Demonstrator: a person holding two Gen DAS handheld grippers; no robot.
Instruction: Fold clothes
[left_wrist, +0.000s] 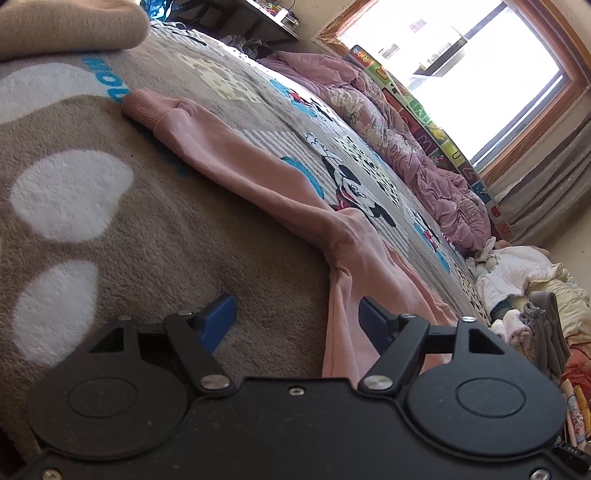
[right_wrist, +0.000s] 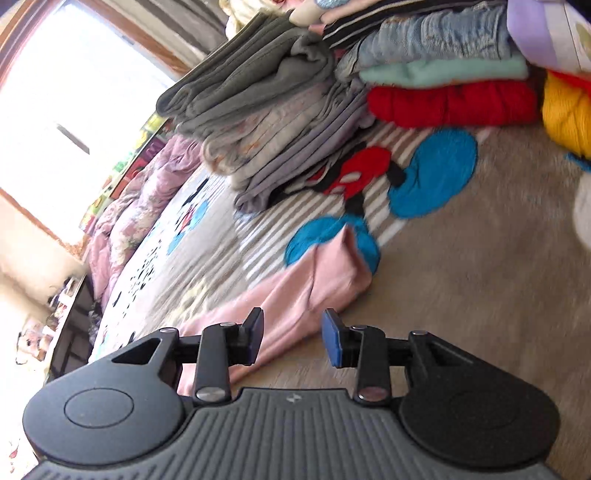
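left tongs open | pink garment cut off below | right view blurred

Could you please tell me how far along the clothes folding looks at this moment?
Done: a stack of folded clothes sits on the blanket. In hand: nothing is gripped; the pink garment lies stretched out unfolded, its sleeve extended, with the left gripper and right gripper both open beside it. Left: folding that garment, and seemingly the loose pile at the bed's edge.
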